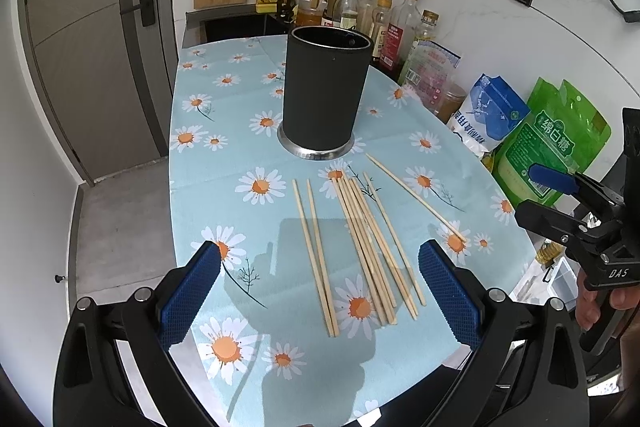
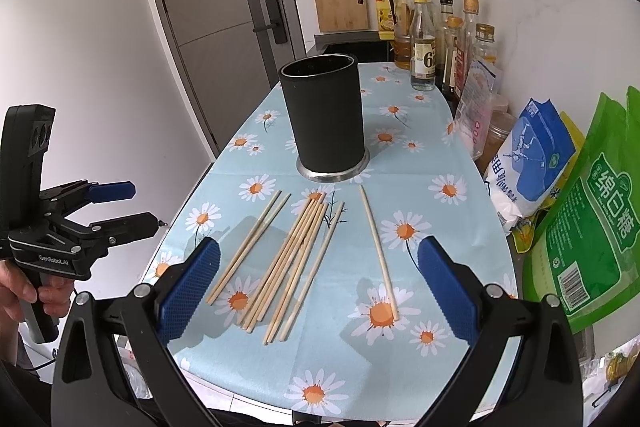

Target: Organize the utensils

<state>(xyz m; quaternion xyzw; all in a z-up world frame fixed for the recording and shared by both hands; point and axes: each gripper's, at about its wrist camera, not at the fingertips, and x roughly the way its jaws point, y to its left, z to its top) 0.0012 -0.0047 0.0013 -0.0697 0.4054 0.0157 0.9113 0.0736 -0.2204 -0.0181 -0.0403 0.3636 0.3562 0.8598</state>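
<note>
On my left hand-held gripper [image 2: 120, 207], seen from the right wrist at nine o'clock, I read "GenRoboLAI" on the black body; on my right hand-held gripper [image 1: 560, 199], seen from the left wrist at three o'clock, I read "DAS". Both have their blue-padded fingers spread apart with nothing between them. At three o'clock against the wall stands a green bag [image 2: 592, 239] printed with "绵白糖", a barcode low on its face, and just beside it a blue and white bag [image 2: 528, 163] whose writing I cannot make out. A clear bottle [image 2: 423, 47] at one o'clock carries a pale label with a large "6". The chopsticks [image 1: 368, 247] lie flat on the daisy-printed tabletop [image 1: 224, 163], straight ahead and below centre: plain pale wood, thin and tapering, unmarked. A pair [image 1: 316, 259] lies to the eleven o'clock side of the main bundle, the bundle itself is loosely fanned and overlapping, and one single chopstick [image 2: 378, 251] lies apart toward the four o'clock side in the right wrist view. Beyond them at twelve o'clock stands the holder [image 1: 326, 95], a matte black cylinder, upright, open at the top, on a silver metal base ring, close to the chopsticks' far tips but not touching them.
</note>
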